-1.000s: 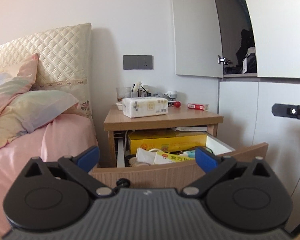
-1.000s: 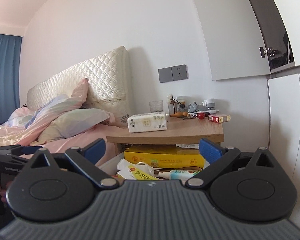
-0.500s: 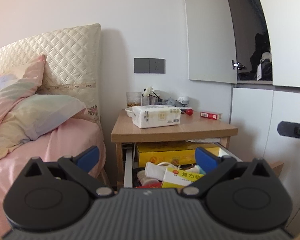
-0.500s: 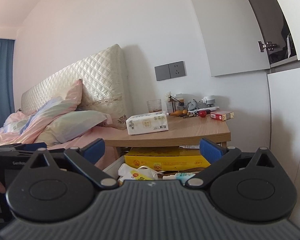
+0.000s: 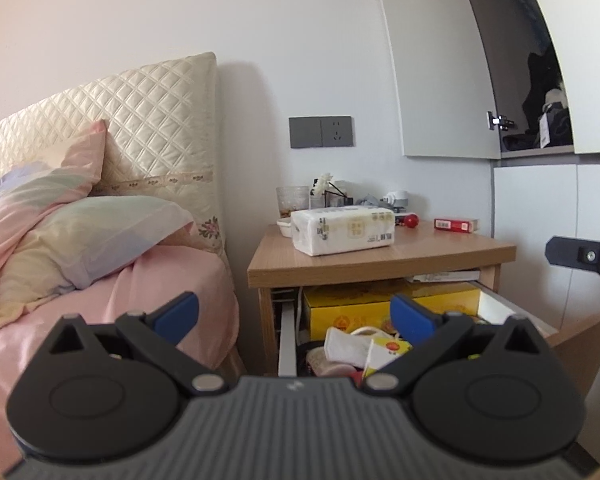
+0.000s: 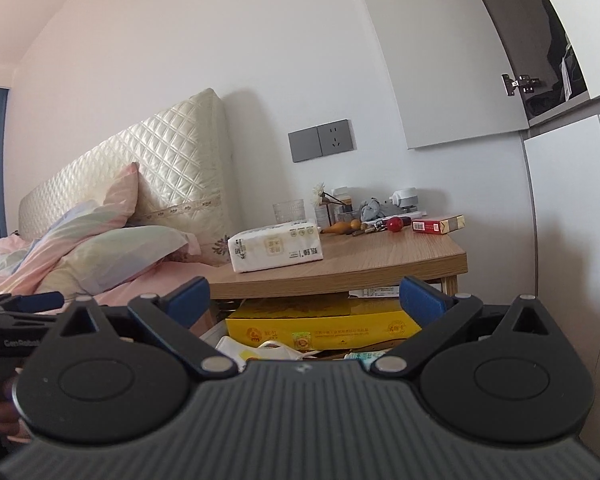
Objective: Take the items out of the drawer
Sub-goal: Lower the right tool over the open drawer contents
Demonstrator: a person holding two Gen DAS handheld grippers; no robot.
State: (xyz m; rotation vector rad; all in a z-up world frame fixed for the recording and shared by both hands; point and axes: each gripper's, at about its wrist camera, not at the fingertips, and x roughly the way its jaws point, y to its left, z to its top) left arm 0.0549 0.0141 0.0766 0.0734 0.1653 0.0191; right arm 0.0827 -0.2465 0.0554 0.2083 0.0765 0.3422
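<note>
We see the left gripper (image 5: 294, 316) with its 2 blue-tipped jaws spread wide apart and nothing between them; it hangs in front of the pulled-out drawer (image 5: 580, 332) of the nightstand (image 5: 380, 266). The right gripper (image 6: 306, 300) also has its jaws wide apart and empty, facing the same drawer from a little further right. Between its jaws we see the drawer's contents: a yellow box (image 6: 320, 326) at the back, white packets (image 6: 230, 346) in front of it, and a pale green tube (image 6: 362, 356) low beside the right jaw. In the left view the same yellow box (image 5: 360, 308) sits behind a white packet (image 5: 346, 346) and a yellow-and-white carton (image 5: 386, 352).

On the nightstand top lie a tissue pack (image 5: 342, 230), a glass (image 5: 292, 200) behind it, a red ball (image 5: 411, 221) and a red box (image 5: 455, 225). A bed (image 5: 100, 280) with pillows stands just left of the nightstand, and a grey wall socket (image 5: 321, 132) is above it.
</note>
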